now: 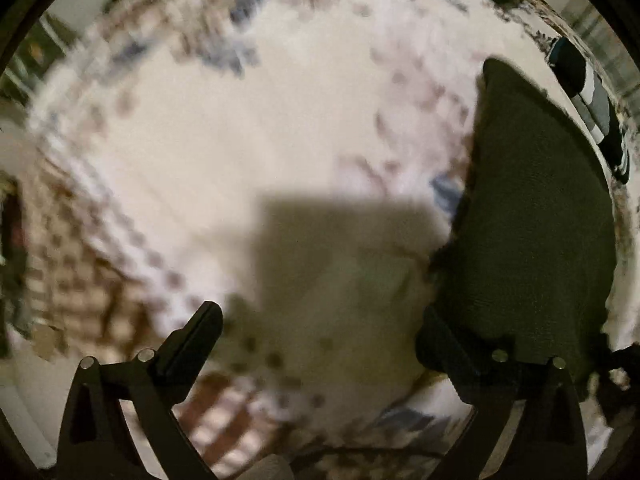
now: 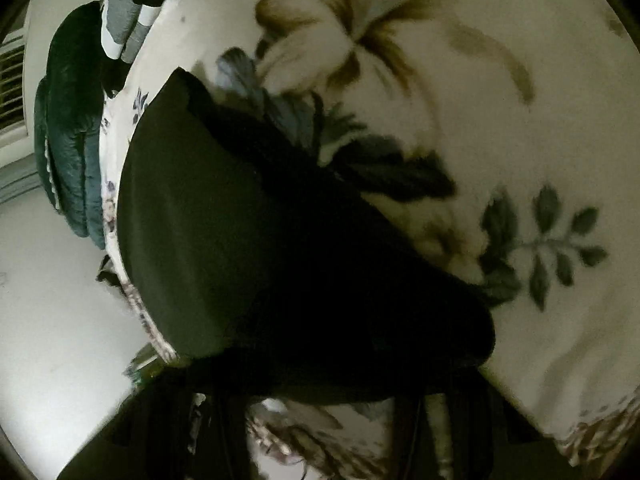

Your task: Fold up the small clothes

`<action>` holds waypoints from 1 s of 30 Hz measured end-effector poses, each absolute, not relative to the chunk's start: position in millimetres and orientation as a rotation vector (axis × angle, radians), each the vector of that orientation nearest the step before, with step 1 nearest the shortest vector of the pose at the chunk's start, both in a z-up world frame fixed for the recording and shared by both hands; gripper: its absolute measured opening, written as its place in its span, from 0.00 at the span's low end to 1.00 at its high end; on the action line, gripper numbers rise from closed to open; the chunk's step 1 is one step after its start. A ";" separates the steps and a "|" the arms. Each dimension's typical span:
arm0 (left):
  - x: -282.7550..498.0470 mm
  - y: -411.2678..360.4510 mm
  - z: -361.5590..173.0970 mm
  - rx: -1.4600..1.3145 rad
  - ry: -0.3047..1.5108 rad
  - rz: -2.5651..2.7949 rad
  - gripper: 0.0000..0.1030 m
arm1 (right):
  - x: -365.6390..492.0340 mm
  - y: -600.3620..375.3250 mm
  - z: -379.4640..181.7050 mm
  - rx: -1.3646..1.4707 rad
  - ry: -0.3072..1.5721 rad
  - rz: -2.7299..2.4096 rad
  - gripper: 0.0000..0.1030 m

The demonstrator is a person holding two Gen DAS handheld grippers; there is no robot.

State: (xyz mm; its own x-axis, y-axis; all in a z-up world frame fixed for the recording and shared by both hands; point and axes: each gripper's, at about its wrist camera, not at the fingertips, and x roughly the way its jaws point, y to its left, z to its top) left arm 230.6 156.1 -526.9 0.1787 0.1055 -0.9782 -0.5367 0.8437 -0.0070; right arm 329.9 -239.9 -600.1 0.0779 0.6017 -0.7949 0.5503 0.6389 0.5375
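Observation:
A dark green garment (image 1: 536, 216) lies on a white floral bedsheet (image 1: 240, 140) at the right of the left wrist view. My left gripper (image 1: 320, 328) is open, its right finger (image 1: 444, 344) at the garment's near edge, its left finger (image 1: 196, 336) over bare sheet. In the right wrist view the same dark garment (image 2: 240, 240) fills the middle and drapes over my right gripper, hiding the fingers; I cannot tell how the jaws stand.
A folded striped grey, white and black cloth (image 1: 592, 100) lies at the far right edge of the bed; it also shows in the right wrist view (image 2: 124, 20). A dark teal quilted item (image 2: 68, 128) lies beside it. The floor (image 2: 48, 300) shows beyond the bed edge.

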 end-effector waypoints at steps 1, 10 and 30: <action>230.3 152.2 -517.5 -0.359 1.309 0.482 0.99 | 330.0 -239.6 -595.1 0.976 1.558 0.043 0.07; 255.5 103.1 -496.8 -0.285 1.294 0.375 0.99 | 303.9 -246.2 -537.1 0.849 1.518 0.009 0.06; 302.8 122.2 -530.2 -0.307 1.271 0.239 1.00 | 522.3 -39.9 -487.3 0.196 1.578 0.691 0.51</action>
State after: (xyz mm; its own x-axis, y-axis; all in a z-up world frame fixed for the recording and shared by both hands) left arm 302.8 122.2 -530.2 0.2799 0.0066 -0.9600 -0.3424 0.9349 -0.0934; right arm 522.3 -39.9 -487.3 -0.1478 0.5129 -0.8456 -0.2738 0.8004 0.5333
